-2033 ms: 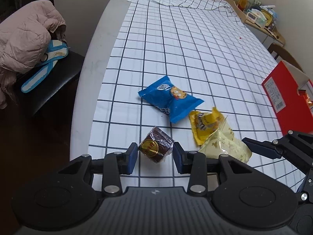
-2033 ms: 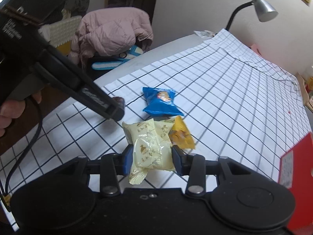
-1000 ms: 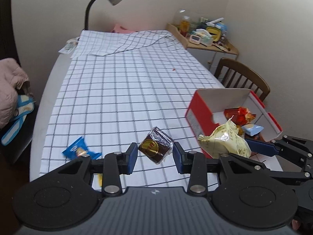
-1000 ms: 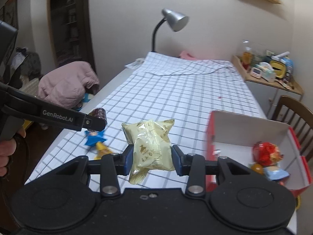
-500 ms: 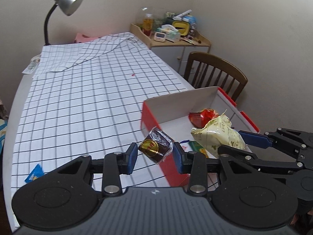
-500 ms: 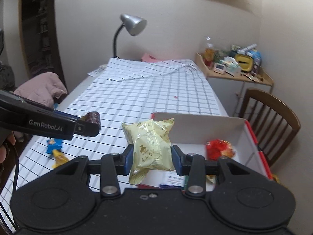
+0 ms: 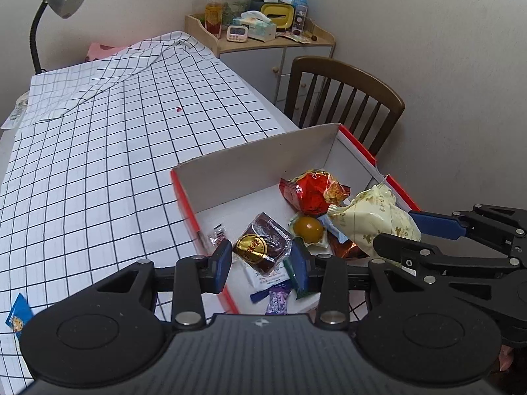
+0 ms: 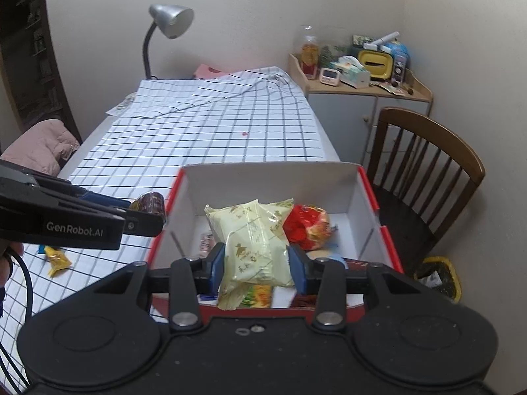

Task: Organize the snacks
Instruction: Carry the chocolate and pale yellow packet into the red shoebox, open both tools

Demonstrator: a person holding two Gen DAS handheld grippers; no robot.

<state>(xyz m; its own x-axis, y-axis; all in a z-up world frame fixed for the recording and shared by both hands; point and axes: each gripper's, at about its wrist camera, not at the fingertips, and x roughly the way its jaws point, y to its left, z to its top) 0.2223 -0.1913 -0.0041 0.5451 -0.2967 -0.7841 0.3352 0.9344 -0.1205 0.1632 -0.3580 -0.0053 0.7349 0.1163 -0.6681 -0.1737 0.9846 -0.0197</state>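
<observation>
Two sec. earlier both tools were low over the checked tablecloth by the loose snacks; now both hang over the open red-and-white cardboard box [image 8: 360, 194] at the table's edge, w/ the cloth pile left behind. Left tool [image 7: 260, 260] is clenched on a dark brown wrapped cake w/ round gold label [image 7: 262, 247], label facing the camera, long axis running up-right across the pads, above the box's near-left corner. Right tool [image 8: 257, 265] is clenched on a pale yellow crinkly plastic snack bag [image 8: 255, 247], long axis roughly upright, crimped end hanging below the pads, over the box's near wall. Inside the box: a red-and-gold foil packet [image 7: 311, 191], an orange round sweet in clear wrap [image 7: 308, 225], other small packets. On the cloth, well apart: a blue cookie packet [image 7: 18, 314] and a yellow wrapper [image 8: 57, 260]. Nearby: brown wooden chair [image 8: 428, 171], silver gooseneck lamp [image 8: 169, 21], cluttered wooden corner cabinet [image 7: 263, 49].
</observation>
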